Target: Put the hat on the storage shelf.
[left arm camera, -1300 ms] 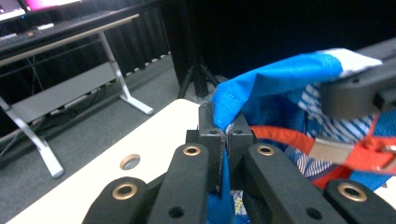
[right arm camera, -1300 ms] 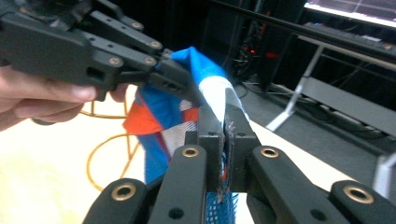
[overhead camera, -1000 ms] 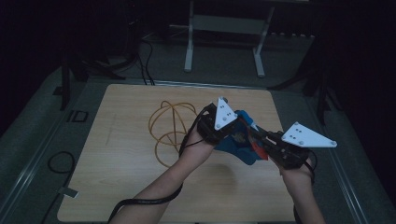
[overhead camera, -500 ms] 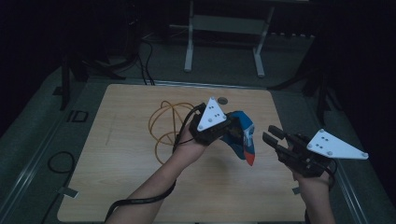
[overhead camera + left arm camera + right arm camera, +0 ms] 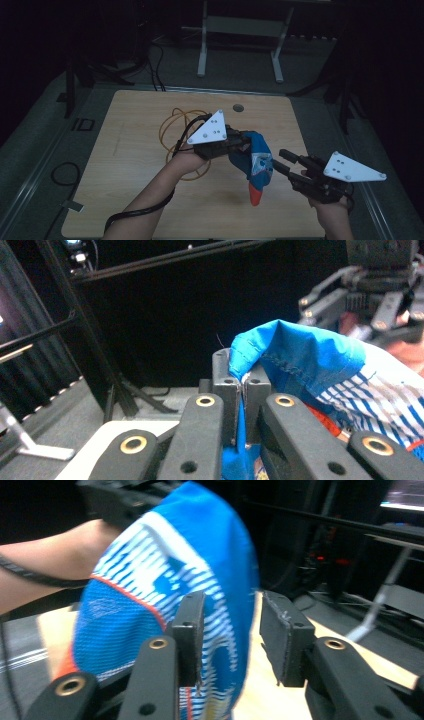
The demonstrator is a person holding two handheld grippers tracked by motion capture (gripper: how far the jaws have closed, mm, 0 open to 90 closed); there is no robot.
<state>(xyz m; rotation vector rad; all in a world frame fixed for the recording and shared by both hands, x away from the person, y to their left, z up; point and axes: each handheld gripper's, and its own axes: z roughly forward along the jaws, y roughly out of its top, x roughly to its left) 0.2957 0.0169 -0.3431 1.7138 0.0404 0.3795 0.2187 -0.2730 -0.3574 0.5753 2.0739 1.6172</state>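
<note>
The left gripper (image 5: 239,145) is up over the middle of the wooden table (image 5: 135,155), and its jaws are pressed tight on the blue hem of a sock (image 5: 256,162), the fabric squeezed flat between the pads in the left gripper view, where the sock (image 5: 320,370) billows out to one side, blue cloth giving way to white-and-blue stripes with a thin orange line. From above, that sock hangs down off the left gripper, clear of the tabletop, blue at the top, a pale striped patch in the middle and an orange toe at the bottom end. Over on the other side the right gripper (image 5: 281,161) sits apart from it, near the table's right edge, its grey three-cornered plate tilted toward the floor side, and its jaws have just been opening: they stand spread now, with nothing pinched. In the right gripper view the sock (image 5: 165,595) looms close and a bit blurred, partly behind one jaw, and the gap between the two pads shows bare table behind it rather than cloth; the person's left forearm (image 5: 45,585) comes in at the side there. Behind the left hand a loose coil of yellow cord (image 5: 172,132) lies on the wood, just beside the gripper's own black cable.
</note>
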